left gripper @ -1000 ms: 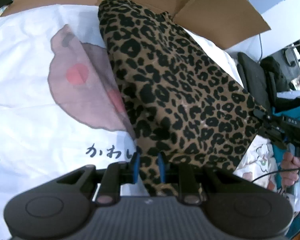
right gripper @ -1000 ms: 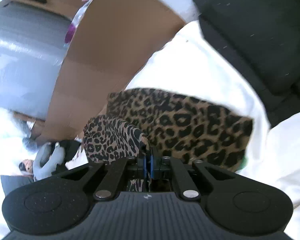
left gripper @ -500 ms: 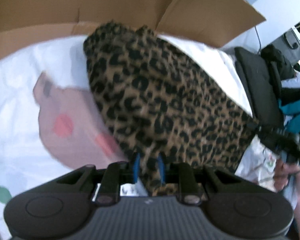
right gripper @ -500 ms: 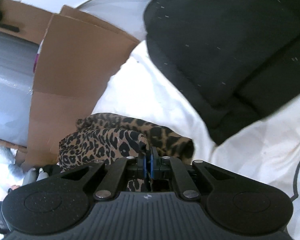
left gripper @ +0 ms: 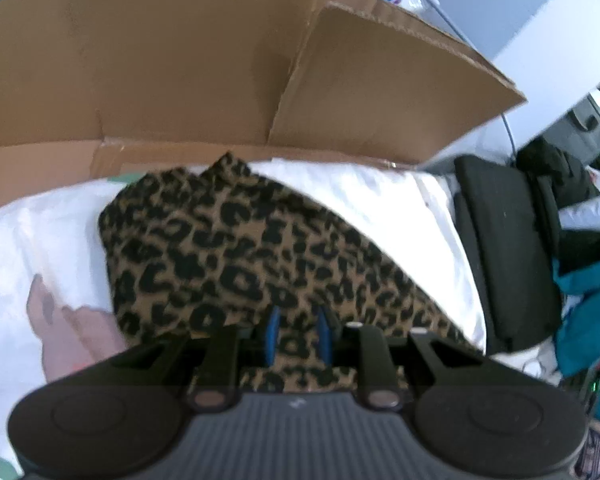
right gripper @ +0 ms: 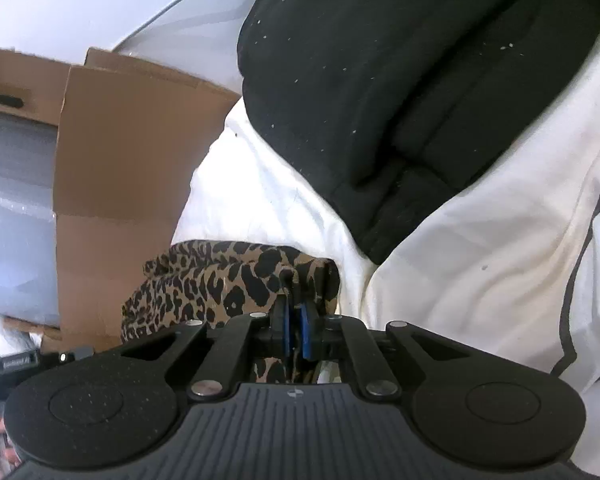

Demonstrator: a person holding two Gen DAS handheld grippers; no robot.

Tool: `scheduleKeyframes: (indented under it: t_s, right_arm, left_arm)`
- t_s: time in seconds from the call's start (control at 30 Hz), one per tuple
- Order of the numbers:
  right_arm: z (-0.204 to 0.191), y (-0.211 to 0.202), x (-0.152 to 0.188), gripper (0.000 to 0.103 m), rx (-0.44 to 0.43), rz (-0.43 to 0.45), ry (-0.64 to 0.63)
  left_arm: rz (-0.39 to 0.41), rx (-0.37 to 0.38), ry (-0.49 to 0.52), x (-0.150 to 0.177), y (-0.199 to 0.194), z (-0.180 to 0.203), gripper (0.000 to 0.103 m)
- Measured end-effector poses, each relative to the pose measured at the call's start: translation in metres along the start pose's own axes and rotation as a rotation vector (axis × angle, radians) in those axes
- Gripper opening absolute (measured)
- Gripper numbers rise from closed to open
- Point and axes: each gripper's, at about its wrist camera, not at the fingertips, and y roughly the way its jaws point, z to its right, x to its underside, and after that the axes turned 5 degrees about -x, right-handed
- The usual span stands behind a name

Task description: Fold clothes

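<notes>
Seen from the left wrist, the leopard-print garment lies on a white bedsheet, its long axis slanting from the far left, near the cardboard box, down toward the near right. Its far end is bunched into a rounded edge just short of the box flap, and its near end runs under the left gripper. The blue pads stand a little apart with patterned cloth filling the gap between them, so the jaws grip the garment's near edge. A pink printed shape shows on the sheet to the left of the garment. A black cushion lies at the right edge of the sheet, with teal fabric beyond it, and a white wall rises behind the box.

From the right wrist, the garment appears as a short crumpled heap, lying across the view from left to right on the same white sheet. The right gripper has its blue pads nearly together, clamped on a thin fold of the cloth at the heap's right end. The cardboard box stands to the left, touching the sheet's edge, with a grey plastic-wrapped surface beyond it. The black cushion fills the upper right, resting on the sheet.
</notes>
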Motion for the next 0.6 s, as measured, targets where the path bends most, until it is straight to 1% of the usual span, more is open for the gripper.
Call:
scheduleKeyframes:
  t_s: [0.13,0.23,0.43,0.6]
  right_arm:
    - [-0.003,-0.004,-0.002,0.002,0.002,0.027,-0.037]
    - [0.002,-0.008,-0.005,0.001,0.012,0.038,-0.003]
    - [0.004,-0.001,-0.004,0.001,0.038,0.025,-0.015]
    - [-0.003,-0.003,-0.003,0.001,0.059,-0.002,-0.051]
  left_arm:
    - [0.006,-0.017,-0.02,-0.018,0.01,0.007,0.022]
    - [0.014,-0.039,-0.026,-0.031,0.017,0.009,0.022]
    - [0.029,-0.088,-0.076,-0.059,0.039,0.003,0.022]
    - [0.013,-0.109,-0.11,-0.074,0.059,0.007,0.022]
